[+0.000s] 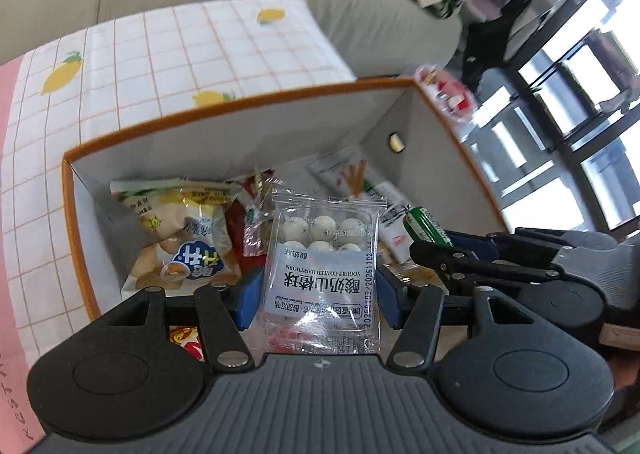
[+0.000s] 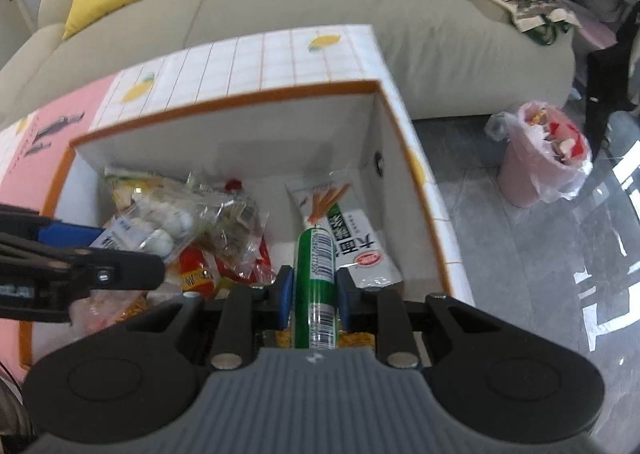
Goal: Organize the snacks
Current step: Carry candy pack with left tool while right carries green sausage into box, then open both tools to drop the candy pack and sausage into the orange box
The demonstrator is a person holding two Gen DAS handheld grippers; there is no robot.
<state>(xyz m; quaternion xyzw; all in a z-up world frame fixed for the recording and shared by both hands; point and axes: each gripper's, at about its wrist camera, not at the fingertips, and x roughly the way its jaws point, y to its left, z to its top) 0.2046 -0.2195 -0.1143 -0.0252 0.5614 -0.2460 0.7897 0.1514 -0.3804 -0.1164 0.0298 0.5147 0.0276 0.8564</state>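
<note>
between the blue pads of the left gripper (image 1: 316, 294), at 6 o'clock, a clear packet of yogurt-coated hawthorn balls (image 1: 322, 262) is pinched, hanging over the orange-rimmed box (image 1: 240, 104). right gripper (image 2: 314, 290) clamps a green stick pack (image 2: 316, 274) above the same box. beyond, at 12 o'clock, snack bags (image 1: 180, 230) and a white stick-biscuit pack (image 2: 344, 230) lie on the box floor. farther off, a grey sofa (image 2: 320, 2).

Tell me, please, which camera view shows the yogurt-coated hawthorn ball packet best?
The left wrist view: the hawthorn ball packet faces the lens between the left gripper's pads, label readable. The right wrist view shows it only sidelong and partly hidden, at the left.
</note>
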